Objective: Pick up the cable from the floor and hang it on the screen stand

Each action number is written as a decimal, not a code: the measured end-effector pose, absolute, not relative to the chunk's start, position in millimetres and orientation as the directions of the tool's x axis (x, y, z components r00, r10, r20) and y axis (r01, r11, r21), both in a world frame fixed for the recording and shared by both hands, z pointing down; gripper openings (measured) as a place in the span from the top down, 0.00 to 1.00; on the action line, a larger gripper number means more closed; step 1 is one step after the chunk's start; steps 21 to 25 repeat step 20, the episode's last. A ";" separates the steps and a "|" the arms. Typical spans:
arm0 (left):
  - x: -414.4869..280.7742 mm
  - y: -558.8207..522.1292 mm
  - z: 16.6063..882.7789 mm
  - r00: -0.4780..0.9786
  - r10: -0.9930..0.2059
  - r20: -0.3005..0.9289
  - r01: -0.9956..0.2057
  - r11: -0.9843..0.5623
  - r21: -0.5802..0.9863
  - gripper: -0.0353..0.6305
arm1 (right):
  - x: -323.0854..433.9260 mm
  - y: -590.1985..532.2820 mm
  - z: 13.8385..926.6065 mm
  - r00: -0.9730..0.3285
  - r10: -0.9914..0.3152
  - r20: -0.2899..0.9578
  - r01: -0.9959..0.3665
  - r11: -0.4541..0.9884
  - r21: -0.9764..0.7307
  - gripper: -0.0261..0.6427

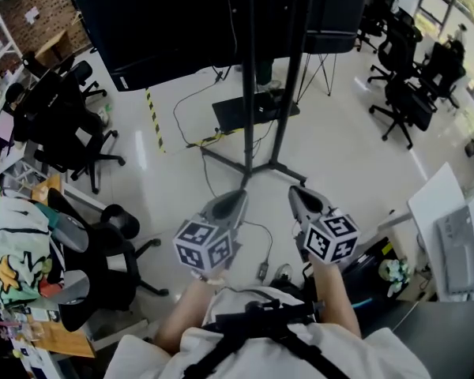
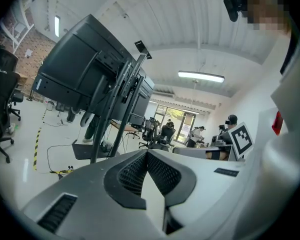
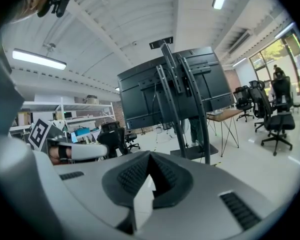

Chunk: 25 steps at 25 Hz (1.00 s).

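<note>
Floor (image 1: 344, 160) lies open ahead of left hand-held gripper (image 1: 238, 196) and right hand-held gripper (image 1: 295, 191), both closed empty, before screen stand (image 1: 251, 117).

The head view looks steeply down; both gripper views (low, nearly level) face the stand (image 1: 250, 133), which all share.

Left tool (image 2: 146, 153) closed, empty, screen stand (image 2: 99, 133) beyond

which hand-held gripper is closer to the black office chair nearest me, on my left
Left. In the head view the left hand-held gripper is just right of the black office chair; the right hand-held gripper is farther right.
</note>
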<state>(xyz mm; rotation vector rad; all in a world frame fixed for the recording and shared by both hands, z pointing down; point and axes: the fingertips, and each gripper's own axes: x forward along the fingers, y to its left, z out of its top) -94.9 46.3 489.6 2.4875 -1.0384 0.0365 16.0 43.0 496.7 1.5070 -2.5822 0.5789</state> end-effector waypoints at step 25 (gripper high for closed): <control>-97.4 48.0 496.6 0.712 -0.672 0.203 -0.689 -0.613 0.385 0.95 | 8.8 38.1 492.7 -0.517 -0.811 0.275 -0.853 0.460 -0.247 0.96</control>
